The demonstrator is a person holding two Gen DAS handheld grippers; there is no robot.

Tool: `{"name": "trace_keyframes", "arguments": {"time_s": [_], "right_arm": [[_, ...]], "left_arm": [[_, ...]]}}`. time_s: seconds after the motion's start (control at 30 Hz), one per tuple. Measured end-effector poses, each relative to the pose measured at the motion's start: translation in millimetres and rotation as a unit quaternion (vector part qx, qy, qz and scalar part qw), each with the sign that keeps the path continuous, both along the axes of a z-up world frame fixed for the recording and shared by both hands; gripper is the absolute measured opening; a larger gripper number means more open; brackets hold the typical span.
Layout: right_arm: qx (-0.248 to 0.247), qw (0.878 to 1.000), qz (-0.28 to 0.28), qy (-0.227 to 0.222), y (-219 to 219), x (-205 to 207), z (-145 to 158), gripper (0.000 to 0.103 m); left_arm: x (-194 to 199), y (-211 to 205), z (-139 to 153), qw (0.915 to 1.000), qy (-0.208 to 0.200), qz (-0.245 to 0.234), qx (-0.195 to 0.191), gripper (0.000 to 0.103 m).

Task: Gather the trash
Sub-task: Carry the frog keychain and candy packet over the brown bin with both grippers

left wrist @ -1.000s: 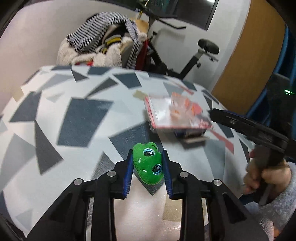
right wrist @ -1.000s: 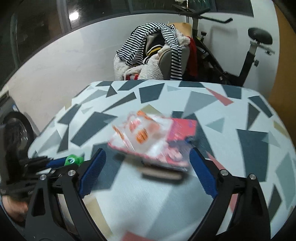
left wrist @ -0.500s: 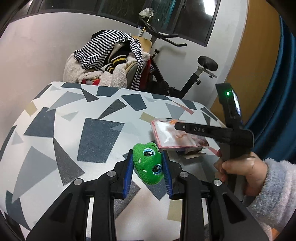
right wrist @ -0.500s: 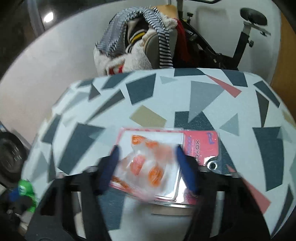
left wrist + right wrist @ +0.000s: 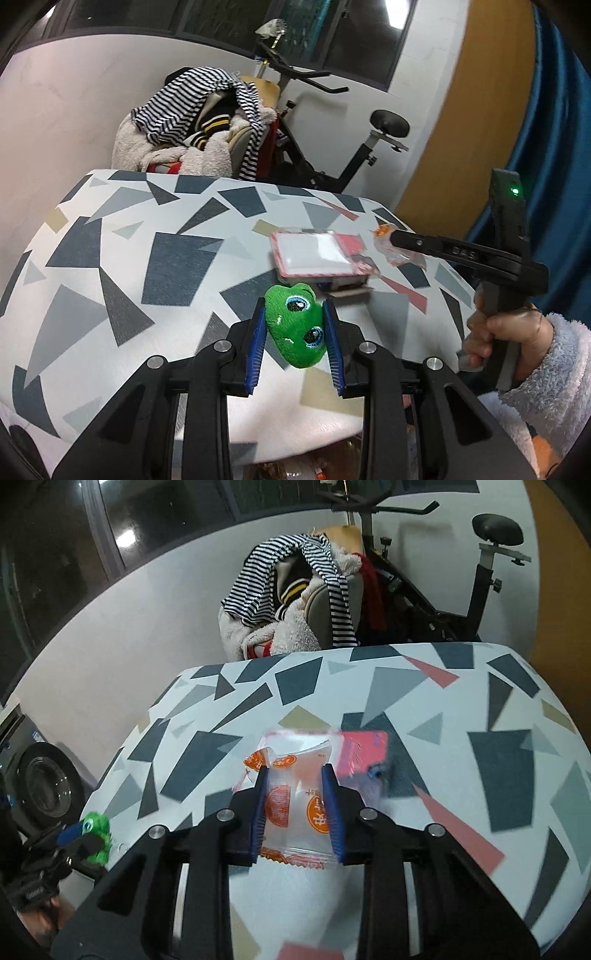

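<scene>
My left gripper (image 5: 294, 308) is shut on a green plush frog (image 5: 297, 332), held above the near edge of the patterned table (image 5: 110, 258). The frog (image 5: 96, 825) also shows at the far left of the right wrist view. My right gripper (image 5: 294, 775) has its jaws closing tight on a clear wrapper with orange circles (image 5: 295, 808), both pads pressing its sides. The wrapper hangs just above a pink blister pack (image 5: 364, 749) that lies on the table. From the left wrist view, the right gripper (image 5: 397, 238) holds the wrapper (image 5: 382, 232) to the right of the pack (image 5: 317, 254).
Behind the table stands a chair piled with striped and fleecy clothes (image 5: 195, 122), with an exercise bike (image 5: 354, 147) beside it. A washing machine (image 5: 40, 779) sits low at the left. A hand in a fleecy sleeve (image 5: 517, 347) grips the right tool.
My right gripper went from wide open around the pack to shut on the wrapper and lifted it off the pack. The left gripper rose and drew back with the frog.
</scene>
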State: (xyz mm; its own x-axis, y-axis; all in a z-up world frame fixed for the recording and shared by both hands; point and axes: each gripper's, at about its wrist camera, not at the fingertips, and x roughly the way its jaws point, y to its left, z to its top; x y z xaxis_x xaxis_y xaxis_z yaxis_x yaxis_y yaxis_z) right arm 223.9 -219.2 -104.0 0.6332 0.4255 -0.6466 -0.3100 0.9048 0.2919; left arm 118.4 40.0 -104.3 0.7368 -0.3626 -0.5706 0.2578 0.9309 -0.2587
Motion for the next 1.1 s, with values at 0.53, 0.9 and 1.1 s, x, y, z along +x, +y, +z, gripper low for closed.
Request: {"name": "trace_keyframes", "arguments": {"time_s": [0.53, 0.9, 1.1], "right_arm": [[-0.002, 0.999, 0.023, -0.024, -35.7, -144.8, -6.4, 0.031], [-0.014, 1.000, 0.027, 0.000, -32.5, -214.4, -57.4, 0.031], [-0.028, 0.999, 0.026, 0.015, -25.0, -224.5, -82.1, 0.031]], "left_arm": [[-94.5, -41.1, -35.3, 0.9959, 0.042, -0.065, 0.048, 0.029], [-129.1, -48.7, -73.7, 0.9909, 0.054, -0.105, 0.065, 0.031], [-134.5, -58.5, -94.5, 0.9885, 0.057, -0.109, 0.088, 0.032]]}}
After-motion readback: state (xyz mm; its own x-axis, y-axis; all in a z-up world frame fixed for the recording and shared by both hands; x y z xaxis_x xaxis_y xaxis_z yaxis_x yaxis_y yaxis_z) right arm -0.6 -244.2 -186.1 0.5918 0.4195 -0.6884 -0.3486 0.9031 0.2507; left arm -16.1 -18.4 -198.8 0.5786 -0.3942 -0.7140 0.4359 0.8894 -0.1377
